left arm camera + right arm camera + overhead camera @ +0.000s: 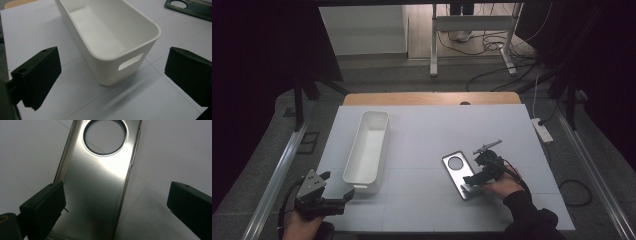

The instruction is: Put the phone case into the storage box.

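A long white plastic bin [367, 149] lies on the white table sheet, its near end with a handle slot [130, 61] facing my left gripper [339, 194]. That gripper is open, its jaws spread wide a short way in front of the bin [110, 37]. A flat brushed-metal plate with a round hole [459, 172] lies right of centre. My right gripper [472, 181] hovers over the plate's near end, open, with the plate [100, 190] between and below its jaws.
The white sheet [422, 135] covers a wooden table whose far edge [432, 98] shows. A power strip [542, 129] lies off the right edge. A metal stand and cables [472, 45] are on the floor beyond. Dark curtains flank both sides.
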Demonstrator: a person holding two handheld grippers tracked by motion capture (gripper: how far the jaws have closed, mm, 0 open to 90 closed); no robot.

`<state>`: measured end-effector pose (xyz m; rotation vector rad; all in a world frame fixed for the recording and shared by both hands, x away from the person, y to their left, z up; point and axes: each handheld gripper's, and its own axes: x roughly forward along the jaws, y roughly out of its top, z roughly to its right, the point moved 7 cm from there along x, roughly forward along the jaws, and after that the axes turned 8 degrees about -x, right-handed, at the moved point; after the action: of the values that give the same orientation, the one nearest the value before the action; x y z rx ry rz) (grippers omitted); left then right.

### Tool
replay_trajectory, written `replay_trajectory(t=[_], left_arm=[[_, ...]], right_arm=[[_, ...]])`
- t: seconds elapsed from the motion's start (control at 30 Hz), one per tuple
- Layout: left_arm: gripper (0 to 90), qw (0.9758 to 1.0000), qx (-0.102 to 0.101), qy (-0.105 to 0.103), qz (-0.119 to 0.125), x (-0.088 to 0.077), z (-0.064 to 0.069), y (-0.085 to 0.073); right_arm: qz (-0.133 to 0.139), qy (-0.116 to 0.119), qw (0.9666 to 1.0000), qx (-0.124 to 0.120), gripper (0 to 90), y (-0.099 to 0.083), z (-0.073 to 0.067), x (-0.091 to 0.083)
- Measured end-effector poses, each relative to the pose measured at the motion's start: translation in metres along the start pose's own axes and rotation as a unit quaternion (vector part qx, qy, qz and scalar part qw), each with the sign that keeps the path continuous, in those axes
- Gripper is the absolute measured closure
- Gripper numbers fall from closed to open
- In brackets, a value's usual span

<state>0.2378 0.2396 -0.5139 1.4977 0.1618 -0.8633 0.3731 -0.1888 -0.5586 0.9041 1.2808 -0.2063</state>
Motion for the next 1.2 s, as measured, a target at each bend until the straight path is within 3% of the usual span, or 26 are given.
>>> replay_trajectory(t=[0.1,0.17,0.33,0.43,0.5,0.57,0.67,0.73,0.87,1.2], left_arm=[[1.5,1.0,0.0,0.0,0.0,0.0,0.0002,0.0],[1.5,1.0,0.0,0.0,0.0,0.0001,0.0,0.0],[1.5,1.0,0.0,0.0,0.0,0.0001,0.0001,0.0],[1.6,1.0,0.001,0.0,-0.001,0.0002,0.0001,0.0],[1.6,1.0,0.001,0.001,-0.001,0.0004,0.0,0.0],[1.6,1.0,0.001,0.001,-0.001,0.0004,0.0001,0.0],[1.6,1.0,0.002,0.002,-0.001,0.0004,0.0001,0.0],[1.6,1.0,0.002,0.002,-0.002,0.0006,0.0001,-0.0001],[1.6,1.0,0.002,0.003,-0.003,0.0008,0.0002,0.0],[2.5,0.9999,0.005,0.006,-0.01,0.0021,0.0008,0.0]], right_arm=[[-0.007,-0.006,1.0,0.0,9.4,0.0,0.0024,0.0022],[-0.011,-0.012,0.9999,-0.002,18.9,0.0001,0.0045,0.003],[-0.014,-0.002,0.9998,-0.011,45.9,0.0007,0.0053,0.0024],[-0.015,-0.002,0.9998,-0.011,52.9,0.001,0.0054,0.0026],[-0.024,0.004,0.9996,-0.014,64.1,0.0002,0.0052,0.0043],[-0.025,0.007,0.9996,-0.014,67.5,0.0002,0.0052,0.0049],[-0.025,0.011,0.9996,-0.007,80.0,0.0012,0.006,0.0047],[-0.025,0.009,0.9996,-0.006,81.9,0.0011,0.0072,0.0044],[-0.028,0.025,0.9991,0.019,87.3,0.0008,0.0093,0.0045],[-0.028,0.014,0.9993,0.017,88.4,0.0013,0.0089,0.0033]])
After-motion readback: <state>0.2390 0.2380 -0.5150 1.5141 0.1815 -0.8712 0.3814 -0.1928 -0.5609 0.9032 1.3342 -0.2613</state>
